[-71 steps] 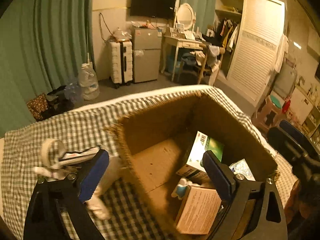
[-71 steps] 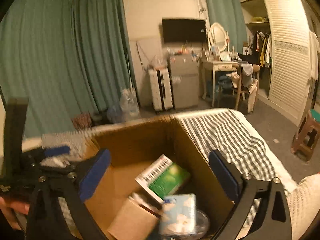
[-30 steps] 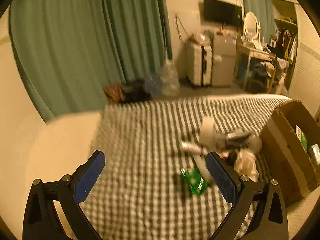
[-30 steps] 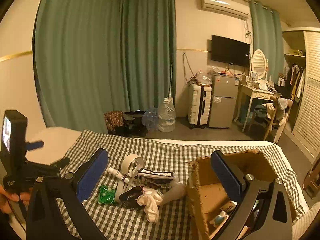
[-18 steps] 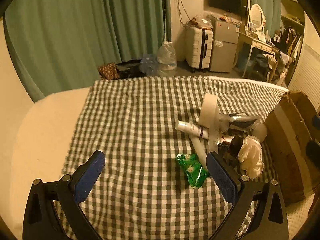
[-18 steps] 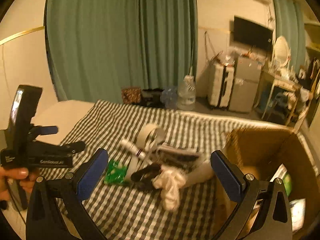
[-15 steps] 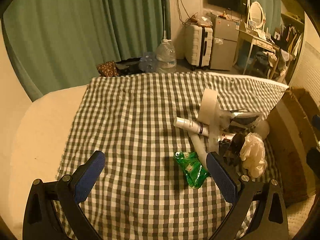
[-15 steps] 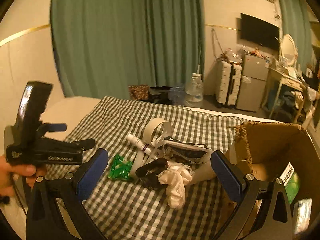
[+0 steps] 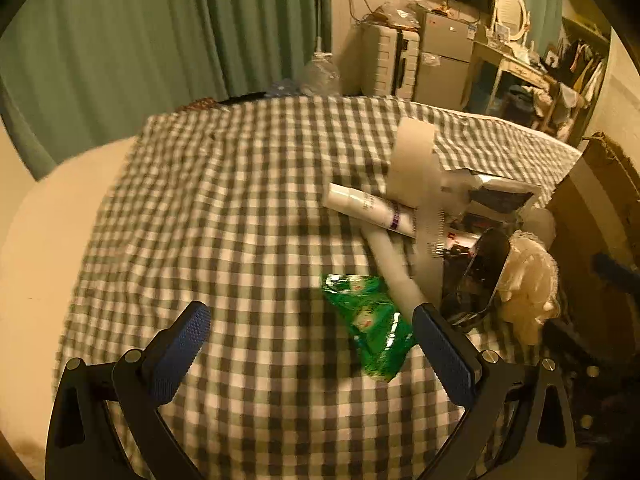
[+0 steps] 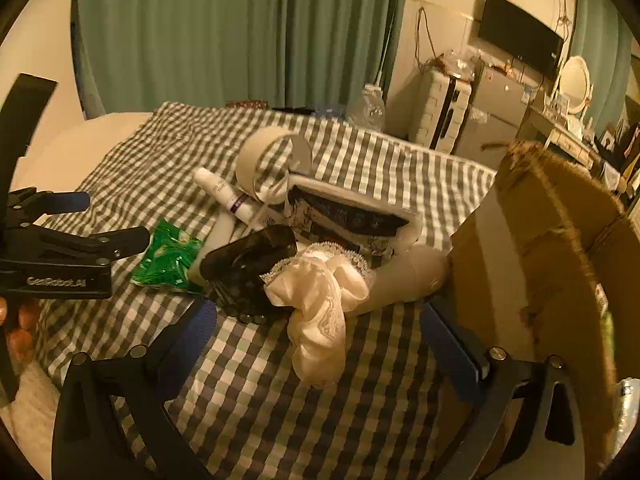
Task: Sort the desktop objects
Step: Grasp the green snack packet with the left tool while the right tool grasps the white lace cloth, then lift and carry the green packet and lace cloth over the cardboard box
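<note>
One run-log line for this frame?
left gripper: open, empty | right gripper: open, empty | green packet: on cloth | box: right

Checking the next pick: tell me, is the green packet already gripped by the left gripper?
No, the green packet lies on the cloth between the open left gripper's fingers, untouched.

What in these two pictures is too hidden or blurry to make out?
- Cardboard box contents: right wrist view shows only its outer wall; left wrist view cuts it off at the edge.
- Print on the white tube: too small and blurred in both views.
- Black glossy object: partly covered by cream lace cloth, so its identity is unclear.
</note>
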Demonstrator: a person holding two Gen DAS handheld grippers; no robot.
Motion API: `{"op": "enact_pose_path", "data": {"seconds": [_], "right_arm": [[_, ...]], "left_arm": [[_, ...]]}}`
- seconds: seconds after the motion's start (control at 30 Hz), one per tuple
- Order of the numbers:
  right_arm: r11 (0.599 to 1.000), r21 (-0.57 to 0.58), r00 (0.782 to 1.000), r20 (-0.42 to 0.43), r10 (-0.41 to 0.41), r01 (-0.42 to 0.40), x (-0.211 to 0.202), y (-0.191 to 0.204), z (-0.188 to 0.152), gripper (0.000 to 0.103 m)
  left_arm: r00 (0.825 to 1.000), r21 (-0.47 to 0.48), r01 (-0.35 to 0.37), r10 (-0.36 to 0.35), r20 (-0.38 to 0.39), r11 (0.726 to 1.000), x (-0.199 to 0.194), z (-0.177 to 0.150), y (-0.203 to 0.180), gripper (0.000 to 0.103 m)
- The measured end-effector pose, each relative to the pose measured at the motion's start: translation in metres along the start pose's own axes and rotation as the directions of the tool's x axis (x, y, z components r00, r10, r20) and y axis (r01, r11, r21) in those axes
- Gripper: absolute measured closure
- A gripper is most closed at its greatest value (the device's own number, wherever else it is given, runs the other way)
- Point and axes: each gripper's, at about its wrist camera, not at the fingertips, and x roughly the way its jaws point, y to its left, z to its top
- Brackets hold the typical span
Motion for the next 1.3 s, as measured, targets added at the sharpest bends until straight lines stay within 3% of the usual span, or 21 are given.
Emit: {"op": "enact_pose_path", "data": {"seconds": [0.13, 0.23, 0.3, 0.37, 0.43, 0.5, 0.53, 0.57, 0.6, 0.7, 0.9, 1.3], "right_arm": [[0.999, 0.034, 0.996, -0.092, 0.002, 0.001, 0.025, -0.007, -0.004, 0.008], [0.997, 0.078, 0.99, -0.142, 0.01, 0.001, 0.035, -0.014, -0.006, 0.01], [0.996, 0.094, 0.987, -0.159, 0.028, -0.014, 0.039, -0.017, -0.009, 0.01], [0.995, 0.094, 0.982, -0.186, 0.033, -0.015, 0.045, -0.017, -0.011, 0.01], [0.995, 0.089, 0.981, -0.19, 0.048, -0.032, 0.046, -0.016, -0.013, 0.021], [0.996, 0.087, 0.98, -0.191, 0.052, -0.036, 0.046, -0.015, -0.014, 0.057], [0.995, 0.087, 0.979, -0.195, 0.055, -0.038, 0.046, -0.016, -0.014, 0.065], [0.995, 0.089, 0.978, -0.2, 0.062, -0.045, 0.047, -0.016, -0.016, 0.079], [0.995, 0.09, 0.977, -0.2, 0.066, -0.049, 0.047, -0.016, -0.016, 0.086], [0.994, 0.089, 0.981, -0.18, 0.073, -0.058, 0.042, -0.016, -0.017, 0.091], [0.994, 0.087, 0.994, -0.089, 0.067, -0.06, 0.021, -0.013, -0.016, 0.092], [0.99, 0.131, 0.998, 0.045, 0.052, -0.057, -0.055, -0.008, -0.025, 0.092]], "left_arm": [[0.999, -0.009, -0.002, 0.002, -0.033, 1.0, 0.015, 0.0, -0.001, 0.0], [0.993, -0.012, 0.078, -0.079, -0.084, 0.997, 0.03, -0.003, -0.004, 0.0], [0.988, -0.007, 0.097, -0.097, -0.119, 0.995, 0.041, -0.006, -0.008, 0.0], [0.985, 0.002, 0.099, -0.098, -0.144, 0.995, 0.05, -0.008, -0.012, 0.009], [0.981, 0.008, 0.121, -0.119, -0.156, 0.993, 0.053, -0.01, -0.014, 0.023], [0.978, 0.026, 0.147, -0.142, -0.15, 0.989, 0.05, -0.011, -0.019, 0.059], [0.978, 0.04, 0.159, -0.152, -0.142, 0.987, 0.047, -0.01, -0.021, 0.07], [0.983, 0.064, 0.143, -0.134, -0.128, 0.988, 0.043, -0.011, -0.026, 0.071], [0.984, 0.074, 0.139, -0.129, -0.119, 0.988, 0.04, -0.011, -0.028, 0.071], [0.988, 0.073, 0.129, -0.121, -0.098, 0.989, 0.034, -0.01, -0.029, 0.072], [0.995, 0.039, 0.1, -0.099, -0.03, 0.994, 0.006, -0.001, -0.015, 0.073], [0.989, 0.103, 0.024, -0.039, 0.144, 0.994, -0.075, -0.014, -0.015, 0.073]]}}
